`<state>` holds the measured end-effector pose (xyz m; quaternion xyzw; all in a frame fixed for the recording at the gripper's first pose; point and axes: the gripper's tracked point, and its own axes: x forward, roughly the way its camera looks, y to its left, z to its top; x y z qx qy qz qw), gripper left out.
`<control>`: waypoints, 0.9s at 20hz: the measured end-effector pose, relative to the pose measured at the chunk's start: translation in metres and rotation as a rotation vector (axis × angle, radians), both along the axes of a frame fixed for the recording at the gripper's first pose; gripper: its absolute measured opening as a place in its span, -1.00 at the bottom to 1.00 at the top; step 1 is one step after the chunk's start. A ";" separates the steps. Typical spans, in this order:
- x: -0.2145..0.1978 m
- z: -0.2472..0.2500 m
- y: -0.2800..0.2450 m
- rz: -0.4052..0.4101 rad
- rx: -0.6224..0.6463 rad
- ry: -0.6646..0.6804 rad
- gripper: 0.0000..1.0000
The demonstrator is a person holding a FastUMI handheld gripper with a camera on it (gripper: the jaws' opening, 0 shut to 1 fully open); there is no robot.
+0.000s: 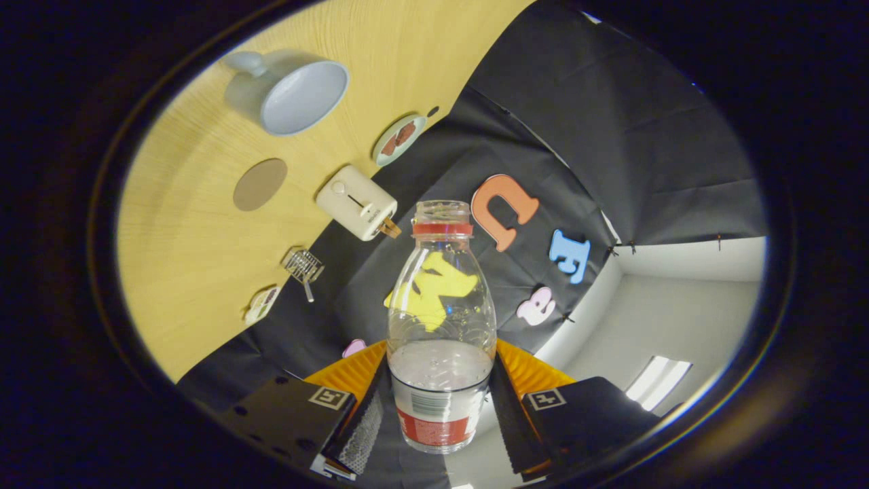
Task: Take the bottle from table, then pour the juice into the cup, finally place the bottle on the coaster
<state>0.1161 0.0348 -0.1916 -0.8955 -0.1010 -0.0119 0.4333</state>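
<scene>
**Bottle gripped and tilted, pour step in hand**

The gripper (440,401) is grasping the bottle (441,319) at its lower body, both fingers pressing on its sides low in the centre of the frame. The whole scene is looking rolled: the table (197,272) is running up the left side of the frame, so the gripper is likely being tipped over. My read is that the take-from-table step is done and the pour is either starting or in progress; I cannot tell which, since no stream is showing.

The bottle is clear plastic with a red neck ring, the mouth open and no cap on it. A label with a red band is wrapping the base between the fingers. Pale, whitish liquid is sitting in the lower part, the level about mid-body; the upper part is looking empty.

The cup (292,92) is lying at the upper left of the frame, pale grey-blue with a handle, its opening facing the camera and the inside looking empty. It is well apart from the bottle mouth. The round brown coaster (259,184) is sitting just below the cup in the frame, bare.

Next move is calling for bringing the bottle mouth over the cup opening before tipping further, otherwise liquid is likely landing on the table. The coaster placing is not yet done.
</scene>
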 end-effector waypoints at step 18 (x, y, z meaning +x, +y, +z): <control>-0.001 -0.048 0.002 -0.023 0.052 0.067 0.60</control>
